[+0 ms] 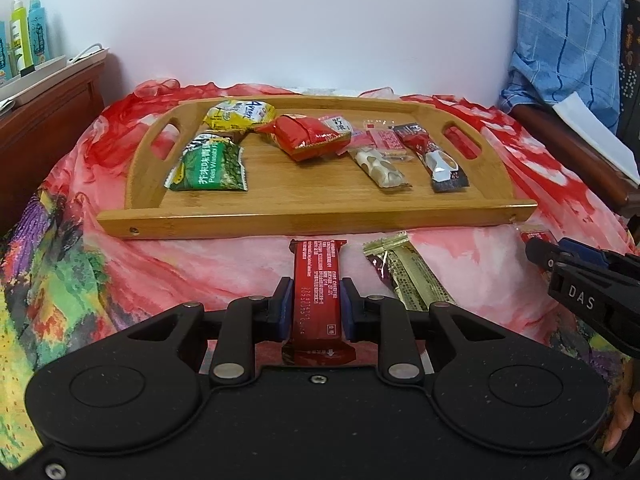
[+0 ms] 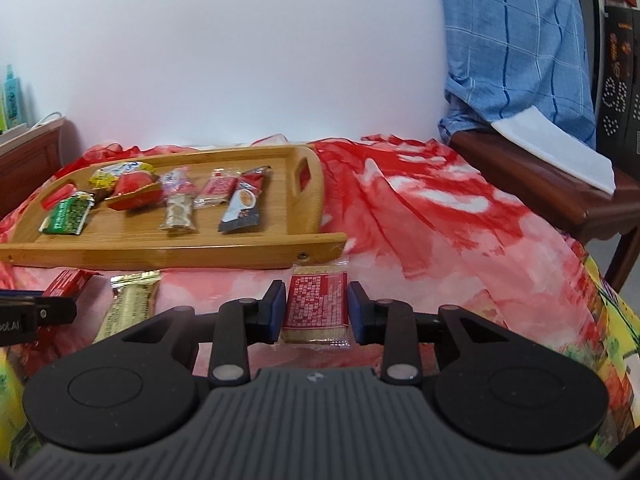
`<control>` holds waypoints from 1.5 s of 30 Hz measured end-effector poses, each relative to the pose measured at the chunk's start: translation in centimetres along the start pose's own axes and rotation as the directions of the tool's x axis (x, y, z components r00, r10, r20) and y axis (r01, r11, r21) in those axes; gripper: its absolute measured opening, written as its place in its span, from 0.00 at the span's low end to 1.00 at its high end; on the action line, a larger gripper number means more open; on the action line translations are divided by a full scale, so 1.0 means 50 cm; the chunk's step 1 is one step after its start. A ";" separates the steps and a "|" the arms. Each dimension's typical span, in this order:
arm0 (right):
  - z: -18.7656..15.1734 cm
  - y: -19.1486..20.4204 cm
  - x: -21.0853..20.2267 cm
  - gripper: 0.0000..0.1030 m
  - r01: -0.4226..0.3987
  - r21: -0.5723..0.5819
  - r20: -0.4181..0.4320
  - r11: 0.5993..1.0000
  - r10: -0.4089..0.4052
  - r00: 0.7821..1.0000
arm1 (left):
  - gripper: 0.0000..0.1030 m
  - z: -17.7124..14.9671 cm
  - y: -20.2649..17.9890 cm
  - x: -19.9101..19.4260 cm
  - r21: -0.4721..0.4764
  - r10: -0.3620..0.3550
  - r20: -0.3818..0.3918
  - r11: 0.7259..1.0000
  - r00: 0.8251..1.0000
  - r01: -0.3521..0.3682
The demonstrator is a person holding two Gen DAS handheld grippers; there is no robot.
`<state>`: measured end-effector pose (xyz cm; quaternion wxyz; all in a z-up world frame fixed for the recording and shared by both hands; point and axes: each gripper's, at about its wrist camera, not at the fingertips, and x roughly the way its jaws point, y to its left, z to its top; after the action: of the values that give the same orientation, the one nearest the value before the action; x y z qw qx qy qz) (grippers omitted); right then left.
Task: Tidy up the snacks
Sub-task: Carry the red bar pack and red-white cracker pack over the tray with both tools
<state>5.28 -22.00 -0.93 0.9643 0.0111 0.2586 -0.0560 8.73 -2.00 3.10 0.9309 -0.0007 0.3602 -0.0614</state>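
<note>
My left gripper (image 1: 316, 282) is shut on a red snack bar (image 1: 316, 264) that lies lengthwise on the floral cloth just before the wooden tray (image 1: 312, 220). Next to the bar on the right lies a gold-wrapped bar (image 1: 408, 276). In the right wrist view my right gripper (image 2: 316, 286) has its pads against both sides of a red-and-clear cracker packet (image 2: 316, 308) by the tray's near right corner (image 2: 320, 248). The tray holds several snacks, among them a green peas packet (image 1: 212, 168), a red packet (image 1: 308, 136) and a coffee sachet (image 1: 436, 156).
The red floral cloth (image 2: 440, 220) covers the whole surface and drapes over its edges. A wooden cabinet with bottles (image 1: 24, 36) stands at the left. A wooden chair with a blue checked shirt (image 2: 512, 40) and a white paper stands at the right.
</note>
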 end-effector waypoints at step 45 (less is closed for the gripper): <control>0.173 0.095 0.090 0.36 -0.168 0.036 0.007 0.985 0.168 0.986 | 0.22 0.174 0.070 0.036 -0.045 0.008 0.068 0.999 0.998 -0.005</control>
<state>13.99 -18.18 4.28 0.9657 0.0505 0.2538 0.0210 16.27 0.91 8.15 0.9425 -0.0224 0.3296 -0.0504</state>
